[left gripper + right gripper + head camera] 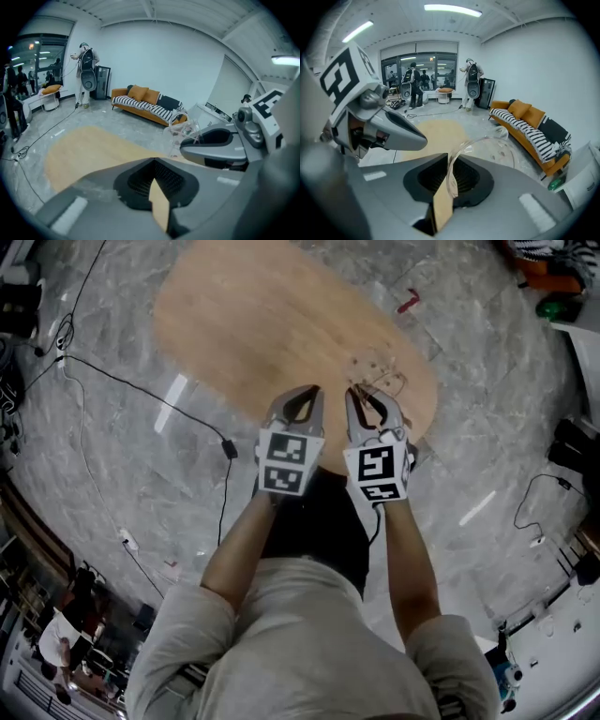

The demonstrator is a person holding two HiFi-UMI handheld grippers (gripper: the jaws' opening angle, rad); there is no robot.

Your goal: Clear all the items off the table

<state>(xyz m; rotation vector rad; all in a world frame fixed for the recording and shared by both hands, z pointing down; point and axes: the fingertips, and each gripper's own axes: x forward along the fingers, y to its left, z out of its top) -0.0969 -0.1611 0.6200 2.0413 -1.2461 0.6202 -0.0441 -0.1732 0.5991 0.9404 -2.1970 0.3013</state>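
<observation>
An oval wooden table (244, 315) lies under both grippers, and its top looks bare. My right gripper (361, 392) is shut on the rim of a clear plastic container (382, 379). That container hangs over the table's near right edge. In the right gripper view the clear plastic container (497, 145) curves away from my right gripper (449, 161), with its rim pinched between the jaws. My left gripper (302, 392) is just to the left, shut with nothing in it. The left gripper view shows my left gripper (154, 161) over the table (79, 150), with the clear plastic container (183, 129) to its right.
A black cable (141, 390) runs over the marble floor left of the table. A small red object (408, 302) lies on the floor beyond it. An orange sofa (534, 126) stands by the wall. A person with equipment (86, 70) stands far off.
</observation>
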